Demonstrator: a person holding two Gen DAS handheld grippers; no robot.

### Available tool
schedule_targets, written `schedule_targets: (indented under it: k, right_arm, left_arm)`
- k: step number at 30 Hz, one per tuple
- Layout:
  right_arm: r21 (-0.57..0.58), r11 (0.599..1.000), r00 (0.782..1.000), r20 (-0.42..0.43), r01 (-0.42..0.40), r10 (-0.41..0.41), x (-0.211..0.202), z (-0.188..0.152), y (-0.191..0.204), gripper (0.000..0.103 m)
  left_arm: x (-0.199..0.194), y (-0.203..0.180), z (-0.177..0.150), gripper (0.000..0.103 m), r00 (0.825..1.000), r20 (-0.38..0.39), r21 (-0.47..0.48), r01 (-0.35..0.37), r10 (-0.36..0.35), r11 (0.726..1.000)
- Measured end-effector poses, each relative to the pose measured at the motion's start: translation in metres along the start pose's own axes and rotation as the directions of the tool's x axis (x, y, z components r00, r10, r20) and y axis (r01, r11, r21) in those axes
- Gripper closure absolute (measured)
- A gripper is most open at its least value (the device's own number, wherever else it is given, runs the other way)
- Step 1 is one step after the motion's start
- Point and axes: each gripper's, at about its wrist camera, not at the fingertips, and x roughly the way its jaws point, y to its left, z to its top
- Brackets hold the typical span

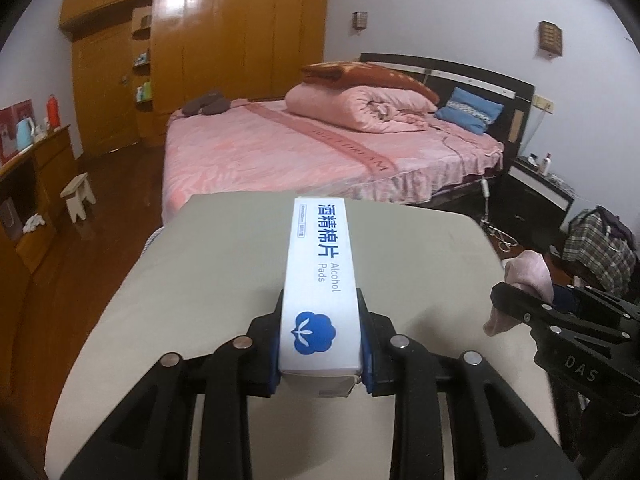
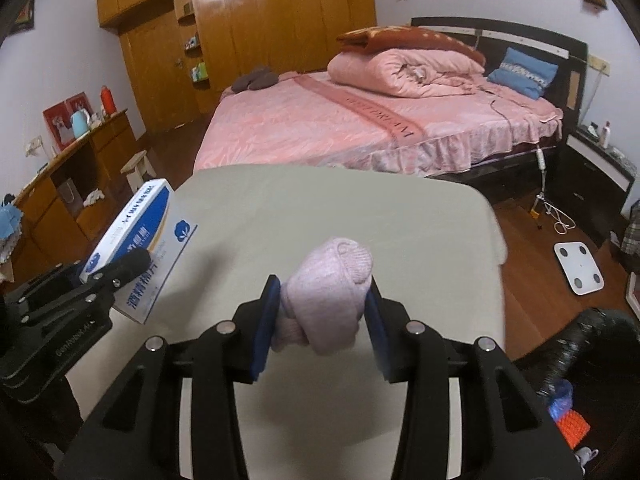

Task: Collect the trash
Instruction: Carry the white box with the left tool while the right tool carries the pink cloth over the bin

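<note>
Looks about halfway: the left gripper point(image 1: 320, 344) is pinching the alcohol pads box point(image 1: 320, 280) and the right gripper point(image 2: 322, 316) is clamped on a rolled pink sock point(image 2: 332, 292), both held above the grey table point(image 2: 400, 216), nothing binned yet.

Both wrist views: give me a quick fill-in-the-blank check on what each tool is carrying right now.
1. The left tool is shut on a white and blue ____ of alcohol pads.
2. The right tool is shut on a rolled ____ sock.
3. Both tools hang above a pale table, and behind it stands a ____ with pink covers.

Missing words: box; pink; bed
</note>
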Motion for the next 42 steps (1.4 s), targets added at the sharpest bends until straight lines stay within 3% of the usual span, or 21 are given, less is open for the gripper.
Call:
schedule_targets:
  k: [21,42]
  right_arm:
    - [0.114,0.987,0.985,0.114,0.115,-0.128,-0.118,-0.031,-0.086,0.061]
    - [0.229,0.936,0.938,0.161,0.266,-0.306,-0.212,-0.086,-0.171,0.061]
  left_arm:
    - [-0.062,-0.114,0.003,0.073,0.982,0.044,0.124,0.175,-0.181,0.977]
    - [-0.115,-0.237,-0.014,0.073,0.926,0.032,0.306,0.35,-0.377,0.886]
